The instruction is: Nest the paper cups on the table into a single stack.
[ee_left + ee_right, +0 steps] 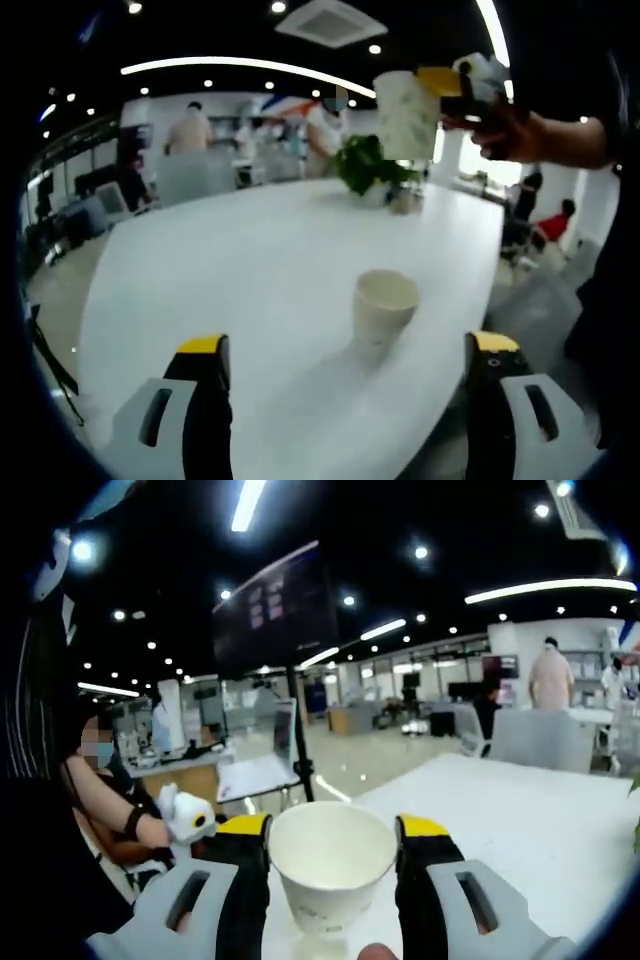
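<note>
1. The left gripper (345, 385) sits low over the white bench (230, 270), its jaws spread wide and holding nothing.
2. One plain paper cup (384, 308) stands upright on the bench, ahead of and between those jaws, not touching them.
3. The right gripper (332, 852) is clamped on a second paper cup (330, 865), mouth up.
4. In the left gripper view, that held cup (406, 115) is raised high above the bench, beyond a potted plant (368, 168), carried by a hand (520, 130) with the forearm reaching in level from the right.

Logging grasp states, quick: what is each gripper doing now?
Left gripper: open, holding nothing; a cup stands ahead on the table.
Right gripper: shut on a second cup.
</note>
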